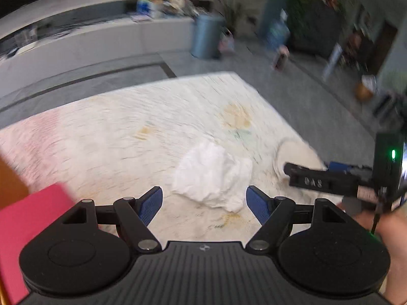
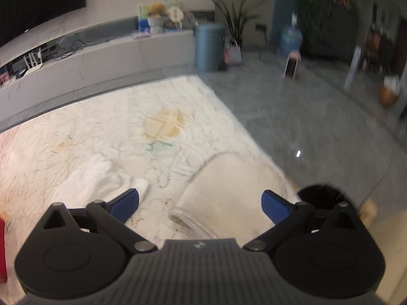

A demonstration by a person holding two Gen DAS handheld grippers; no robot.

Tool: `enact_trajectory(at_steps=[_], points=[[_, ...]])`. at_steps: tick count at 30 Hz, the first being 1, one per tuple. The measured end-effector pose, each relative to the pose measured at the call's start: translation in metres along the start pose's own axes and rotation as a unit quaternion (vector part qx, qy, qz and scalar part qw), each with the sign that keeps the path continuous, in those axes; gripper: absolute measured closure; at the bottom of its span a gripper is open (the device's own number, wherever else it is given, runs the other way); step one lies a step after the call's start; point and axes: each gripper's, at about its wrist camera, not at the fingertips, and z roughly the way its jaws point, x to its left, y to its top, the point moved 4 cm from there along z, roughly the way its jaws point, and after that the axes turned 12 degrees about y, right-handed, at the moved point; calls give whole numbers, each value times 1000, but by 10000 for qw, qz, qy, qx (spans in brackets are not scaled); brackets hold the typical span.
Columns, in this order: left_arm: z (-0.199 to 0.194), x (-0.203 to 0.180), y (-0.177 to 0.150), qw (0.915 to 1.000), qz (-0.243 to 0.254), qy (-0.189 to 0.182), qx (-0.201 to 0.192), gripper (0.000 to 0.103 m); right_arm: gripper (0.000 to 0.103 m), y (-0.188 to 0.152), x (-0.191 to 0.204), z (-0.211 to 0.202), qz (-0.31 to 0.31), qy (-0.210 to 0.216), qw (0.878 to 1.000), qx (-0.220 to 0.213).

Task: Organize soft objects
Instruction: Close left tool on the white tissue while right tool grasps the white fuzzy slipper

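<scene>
Crumpled white cloth (image 1: 213,175), lying mid-rug (image 1: 114,132) beside a folded cream towel (image 2: 229,190), is being approached by spread, empty left tongs (image 1: 204,201); right tongs (image 2: 199,207) are likewise being held released.

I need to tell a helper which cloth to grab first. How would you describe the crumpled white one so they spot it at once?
Start from the cream patterned rug on the grey floor. Near its front edge, just ahead of the open left tool, lies the crumpled white cloth. Unlike the cream towel to its right, which is folded flat, it is bright white and bunched into a loose lump.
</scene>
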Motion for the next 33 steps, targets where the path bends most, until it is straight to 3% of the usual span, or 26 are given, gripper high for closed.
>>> enact_trajectory(at_steps=[3, 9, 15, 19, 21, 23, 25, 29, 31, 33], points=[[33, -24, 8, 9990, 436, 42, 49, 15, 3, -1, -21, 25, 603, -65, 9980, 165], [91, -58, 21, 9880, 1397, -590, 301, 15, 3, -4, -46, 51, 1383, 79, 9900, 250], [136, -66, 15, 9794, 1792, -461, 805, 15, 2, -8, -37, 71, 481, -184, 9977, 437], [145, -64, 12, 9822, 1695, -441, 672, 12, 4, -11, -34, 75, 108, -291, 9980, 552], [143, -68, 11, 9815, 1800, -423, 495, 8, 12, -11, -33, 72, -9, -252, 9983, 533], [143, -75, 9, 9787, 1996, -317, 370, 4, 40, -11, -35, 66, -55, -229, 9988, 440], [145, -79, 4, 9759, 2146, -305, 260, 0, 53, -11, -39, 60, -48, -309, 9987, 407], [144, -77, 3, 9785, 2028, -354, 141, 0, 75, -11, -49, 54, 100, -338, 9989, 316], [143, -75, 4, 9793, 1985, -370, 147, 0, 79, -10, -52, 49, 222, -252, 9991, 262], [142, -73, 6, 9800, 1965, -292, 148, 10, 80, -10, -56, 44, 377, -73, 9991, 188]])
